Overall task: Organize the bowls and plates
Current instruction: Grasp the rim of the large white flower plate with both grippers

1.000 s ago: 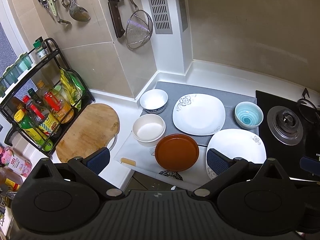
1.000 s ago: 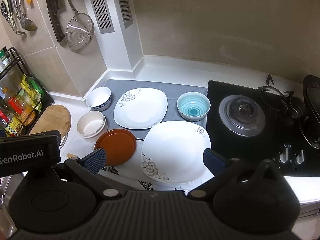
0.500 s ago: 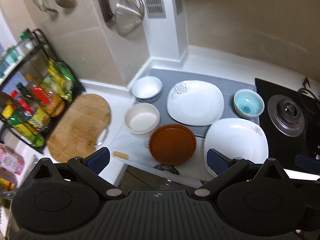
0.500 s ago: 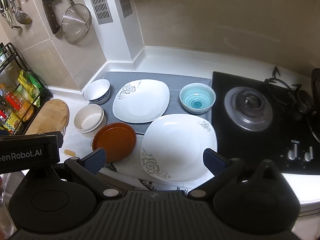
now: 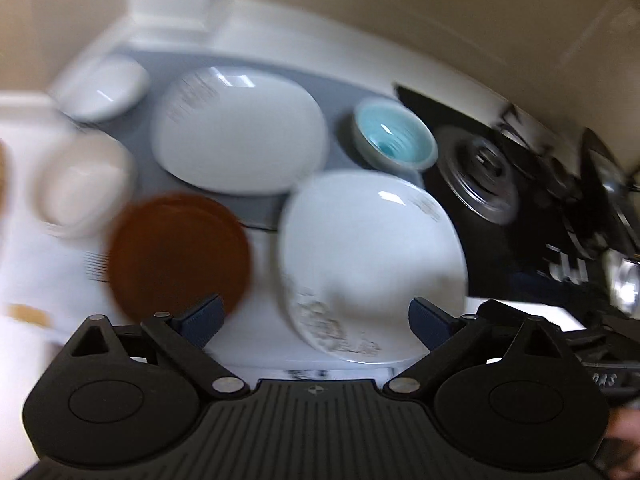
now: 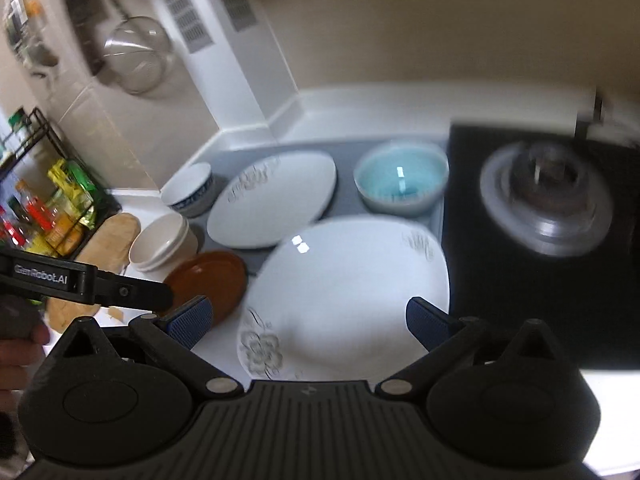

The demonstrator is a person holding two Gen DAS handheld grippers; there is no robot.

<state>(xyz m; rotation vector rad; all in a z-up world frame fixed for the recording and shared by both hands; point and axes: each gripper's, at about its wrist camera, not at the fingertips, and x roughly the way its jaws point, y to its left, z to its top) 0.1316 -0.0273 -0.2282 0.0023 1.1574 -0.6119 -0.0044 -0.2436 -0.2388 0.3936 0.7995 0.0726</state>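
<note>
Two grippers hung over a white kitchen counter (image 6: 224,344) set with six pieces of crockery, both views smeared by motion. The left gripper (image 5: 316,322) stood wide with its blue-padded jaws closing and nothing pressed between them; the near corner of the large square white plate with a grey flower print (image 5: 372,256) lay in the gap below. The right gripper (image 6: 308,320) was likewise spread wide and empty above that same plate (image 6: 348,284), whose flowered corner pointed toward the cameras and whose diagonal ran from there toward the black gas hob (image 6: 540,248) beside it. A second square white plate with a grey sprig (image 6: 272,204) lay flat on the grey mat (image 6: 346,200) behind it, long side running left to right, its printed corner toward the wall. The round brown plate (image 6: 208,280) sat flat on the counter just left of the near plate, close to the left jaw of each gripper. Further left stood a stack of cream bowls (image 6: 162,242), mouth up, and behind them a white bowl with a blue band (image 6: 190,192). A turquoise glazed bowl (image 6: 400,182) stood upright on the mat between the far plate and the hob. A wire spice rack (image 6: 48,192) and a wooden board (image 6: 116,236) occupied the far left.
</note>
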